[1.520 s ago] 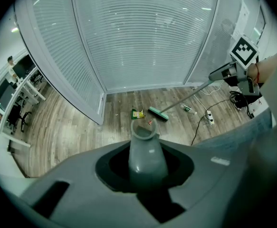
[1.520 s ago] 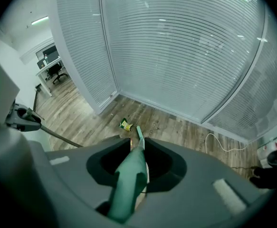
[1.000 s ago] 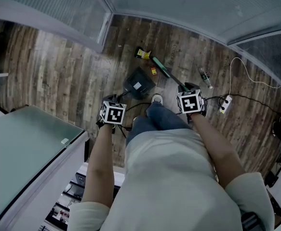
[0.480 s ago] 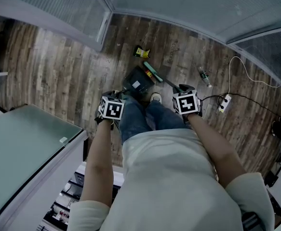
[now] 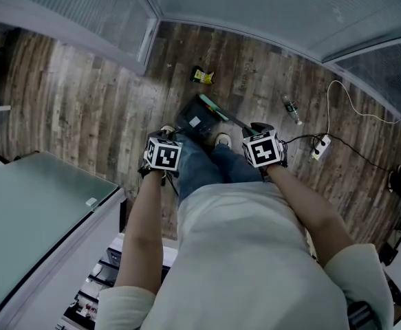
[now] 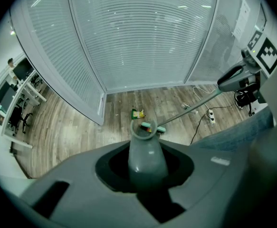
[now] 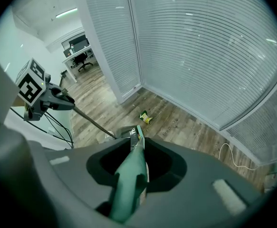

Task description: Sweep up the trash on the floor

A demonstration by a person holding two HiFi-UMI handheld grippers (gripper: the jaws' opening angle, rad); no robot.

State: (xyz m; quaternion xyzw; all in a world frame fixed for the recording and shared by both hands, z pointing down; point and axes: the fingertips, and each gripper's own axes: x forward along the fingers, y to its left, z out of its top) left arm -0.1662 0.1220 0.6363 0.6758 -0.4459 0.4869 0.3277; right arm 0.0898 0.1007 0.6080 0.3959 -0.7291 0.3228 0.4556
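Observation:
A yellow snack wrapper [image 5: 201, 76] lies on the wood floor near the glass wall; it also shows in the left gripper view as the wrapper [image 6: 138, 113] and in the right gripper view as the wrapper [image 7: 145, 117]. My left gripper [image 5: 162, 155] is shut on the grey dustpan handle [image 6: 145, 153]. The dark dustpan [image 5: 195, 122] rests on the floor ahead of my feet. My right gripper [image 5: 263, 148] is shut on the green broom handle [image 7: 131, 179]. The teal broom head [image 5: 212, 107] sits at the dustpan's far edge, short of the wrapper.
A small bottle [image 5: 291, 109] lies on the floor at the right. A white power strip [image 5: 322, 147] with cables lies beyond it. Glass partitions with blinds [image 5: 255, 5] close off the far side. A grey desk top [image 5: 42, 212] stands at my left.
The broom head has drawn back from beside the wrapper to the dustpan's edge. A small scrap seen by the broom earlier no longer shows. My legs shifted left.

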